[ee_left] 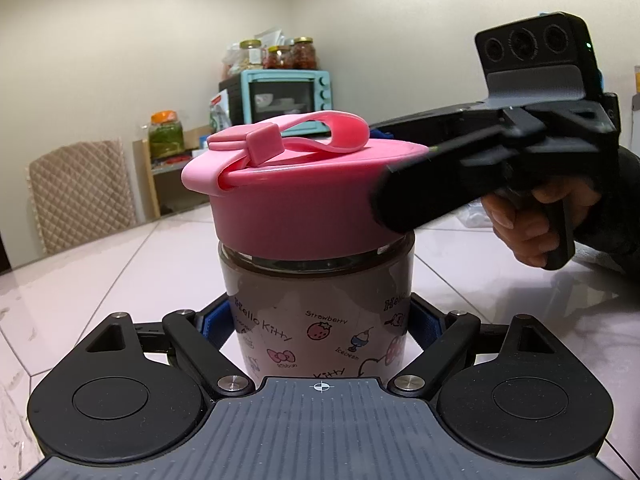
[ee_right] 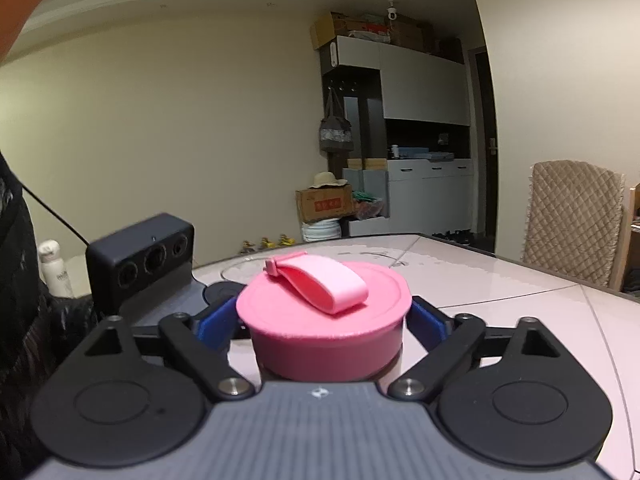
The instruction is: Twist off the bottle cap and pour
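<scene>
A glass Hello Kitty bottle (ee_left: 320,304) with brownish liquid stands on the white table (ee_left: 100,280). Its wide pink cap (ee_left: 304,208) with a pink strap loop (ee_left: 316,130) sits on top, slightly tilted. My left gripper (ee_left: 320,324) is shut on the bottle body, its blue pads against both sides. My right gripper (ee_right: 324,320) is shut on the pink cap (ee_right: 324,320), blue pads on either side; it shows in the left wrist view (ee_left: 404,184) reaching in from the right. The bottle's base is hidden.
A quilted chair (ee_left: 80,192) stands at the table's far left edge; it also shows in the right wrist view (ee_right: 572,220). A teal toaster oven (ee_left: 288,96) with jars sits behind. A white bottle (ee_right: 54,268) stands at the left.
</scene>
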{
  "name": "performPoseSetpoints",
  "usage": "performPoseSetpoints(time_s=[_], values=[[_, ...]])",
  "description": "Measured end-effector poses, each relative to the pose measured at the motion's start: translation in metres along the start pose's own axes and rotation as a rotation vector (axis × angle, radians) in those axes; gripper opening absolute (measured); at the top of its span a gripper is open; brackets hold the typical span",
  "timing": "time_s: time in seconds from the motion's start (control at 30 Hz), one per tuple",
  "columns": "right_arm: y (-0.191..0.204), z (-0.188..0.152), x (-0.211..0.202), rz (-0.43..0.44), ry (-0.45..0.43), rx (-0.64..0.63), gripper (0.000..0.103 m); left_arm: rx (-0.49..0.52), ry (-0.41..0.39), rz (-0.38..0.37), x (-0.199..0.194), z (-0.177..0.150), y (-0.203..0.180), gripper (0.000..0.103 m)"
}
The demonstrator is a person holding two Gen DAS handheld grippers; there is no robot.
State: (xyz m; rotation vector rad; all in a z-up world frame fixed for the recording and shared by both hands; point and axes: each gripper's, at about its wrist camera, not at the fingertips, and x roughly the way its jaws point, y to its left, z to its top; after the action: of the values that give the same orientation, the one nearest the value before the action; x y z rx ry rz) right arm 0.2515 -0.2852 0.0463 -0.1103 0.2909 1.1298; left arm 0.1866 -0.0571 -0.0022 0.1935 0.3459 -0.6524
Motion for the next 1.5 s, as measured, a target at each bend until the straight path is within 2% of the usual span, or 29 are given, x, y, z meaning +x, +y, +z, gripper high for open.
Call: performPoseSetpoints(time_s=[0.1, 0.5, 0.8, 1.2, 1.5], values=[[0.003, 0.001, -0.001, -0.023, 0.012, -0.004, 0.097, 0.0, 0.0, 0.0, 0.0, 0.0, 0.001, 0.09], [0.038, 0.004, -0.012, -0.263, 0.043, 0.03, 0.1, -0.001, 0.0, 0.0, -0.001, -0.001, -0.002, 0.09], [0.073, -0.015, -0.001, -0.444, -0.045, 0.121, 0.1, -0.002, 0.0, 0.001, 0.0, 0.0, -0.002, 0.09], [0.086, -0.026, 0.022, -0.54, -0.107, 0.193, 0.1, -0.003, 0.0, 0.002, 0.0, 0.0, -0.002, 0.09], [0.09, -0.02, 0.036, -0.568, -0.101, 0.163, 0.097, -0.004, 0.0, 0.002, 0.006, 0.003, -0.002, 0.09]])
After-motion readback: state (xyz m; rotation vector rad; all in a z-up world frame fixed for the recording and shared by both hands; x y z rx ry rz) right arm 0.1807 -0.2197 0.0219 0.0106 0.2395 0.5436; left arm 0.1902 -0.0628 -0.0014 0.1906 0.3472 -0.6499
